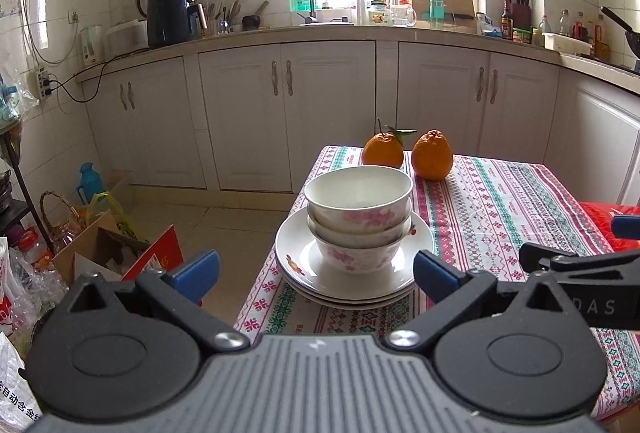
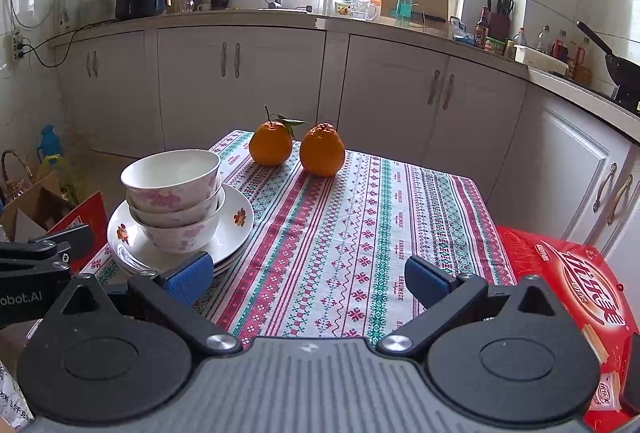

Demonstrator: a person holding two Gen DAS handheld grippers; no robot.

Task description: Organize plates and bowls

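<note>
**Three bowls stacked on plates, both tools empty**

Sitting at the near left corner of the desk [image 2: 360, 233], on its patterned red, green and white cloth, are three nested white ceramic bowls with pink flowers [image 1: 359, 221], on a stack of white plates with small flower prints [image 1: 296, 265]; at least three rims show. Two oranges [image 2: 296, 149] rest side by side at the far edge. The left tool [image 1: 316, 273] and right tool [image 2: 306, 277] both gape wide, holding nothing. A red box [image 2: 568, 273] carries unreadable script; "obot.AI" shows on the left tool's side.
</note>
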